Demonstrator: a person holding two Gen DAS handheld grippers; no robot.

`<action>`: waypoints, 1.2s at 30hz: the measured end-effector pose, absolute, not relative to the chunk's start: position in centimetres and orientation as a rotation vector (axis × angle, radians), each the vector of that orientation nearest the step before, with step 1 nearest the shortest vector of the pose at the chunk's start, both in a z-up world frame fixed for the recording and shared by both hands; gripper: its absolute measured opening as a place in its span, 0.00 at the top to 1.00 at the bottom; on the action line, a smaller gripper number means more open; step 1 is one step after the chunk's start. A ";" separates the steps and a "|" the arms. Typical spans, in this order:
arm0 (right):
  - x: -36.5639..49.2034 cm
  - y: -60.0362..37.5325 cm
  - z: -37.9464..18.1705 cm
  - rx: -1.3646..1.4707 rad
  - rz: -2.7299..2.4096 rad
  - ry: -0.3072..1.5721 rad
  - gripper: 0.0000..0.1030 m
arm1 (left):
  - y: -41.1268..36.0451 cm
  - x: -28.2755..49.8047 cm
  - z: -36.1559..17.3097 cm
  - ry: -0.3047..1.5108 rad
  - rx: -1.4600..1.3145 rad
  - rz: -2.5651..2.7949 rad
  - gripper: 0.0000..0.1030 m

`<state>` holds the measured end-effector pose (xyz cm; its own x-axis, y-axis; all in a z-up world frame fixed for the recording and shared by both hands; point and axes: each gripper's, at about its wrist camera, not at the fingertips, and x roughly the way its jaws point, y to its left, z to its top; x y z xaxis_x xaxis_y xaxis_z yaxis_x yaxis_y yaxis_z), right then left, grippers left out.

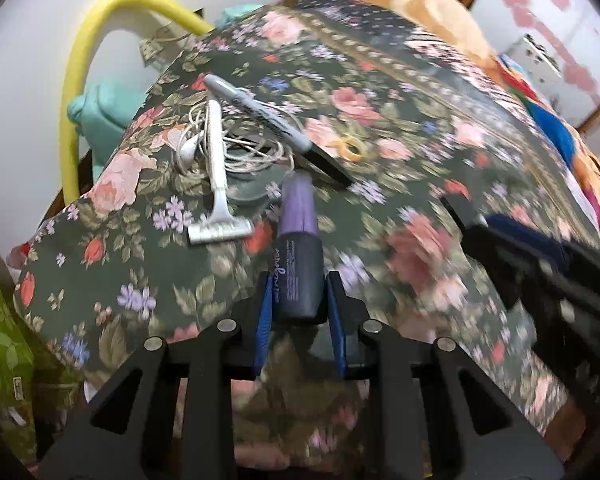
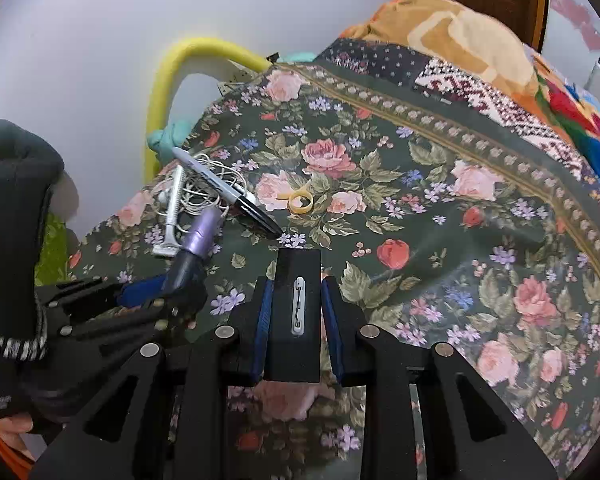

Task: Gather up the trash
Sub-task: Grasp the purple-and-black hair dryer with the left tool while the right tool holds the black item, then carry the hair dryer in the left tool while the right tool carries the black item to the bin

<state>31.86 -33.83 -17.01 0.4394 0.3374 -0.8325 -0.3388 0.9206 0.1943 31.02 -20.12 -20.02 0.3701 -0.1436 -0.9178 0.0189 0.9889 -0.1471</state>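
My left gripper (image 1: pixel 299 292) is shut on a purple highlighter (image 1: pixel 298 248), held just above the floral cloth (image 1: pixel 380 128); it also shows in the right wrist view (image 2: pixel 162 286) with the highlighter (image 2: pixel 198 236). My right gripper (image 2: pixel 296 292) is shut on a black rectangular box (image 2: pixel 296 312) with a white slot. On the cloth lie a white razor (image 1: pixel 218 184), tangled white earphones (image 1: pixel 236 148), a grey-and-black marker (image 1: pixel 268 120) and a yellow ring (image 1: pixel 352 150). The right gripper shows blurred at the right of the left view (image 1: pixel 500 240).
A yellow foam tube (image 1: pixel 76 80) arches at the wall behind the table. Teal fabric (image 1: pixel 100 108) sits beside it. An orange blanket (image 2: pixel 440 28) and colourful cloths are piled at the far right. Green patterned fabric (image 1: pixel 0 340) lies at the left edge.
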 end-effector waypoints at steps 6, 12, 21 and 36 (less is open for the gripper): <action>30.1 -33.8 -14.7 -0.004 0.425 0.994 0.78 | -20.0 27.3 -16.9 1.133 -0.097 -0.164 0.75; 28.2 -32.7 -12.3 -0.023 0.440 0.949 0.78 | -18.3 24.8 -14.2 1.075 -0.136 -0.161 0.75; 24.8 -28.3 -9.5 -0.062 0.504 0.898 0.78 | -13.0 20.3 -10.6 0.986 -0.167 -0.089 0.75; 18.3 -16.4 -8.7 -0.154 0.689 0.882 0.78 | -1.6 10.8 -9.4 0.921 -0.230 0.102 0.75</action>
<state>18.31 -16.38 -8.72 0.4373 0.4908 -0.7536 -0.6126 0.7760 0.1500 10.84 -1.63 -9.38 0.6021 -0.0111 -0.7984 -0.1848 0.9708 -0.1529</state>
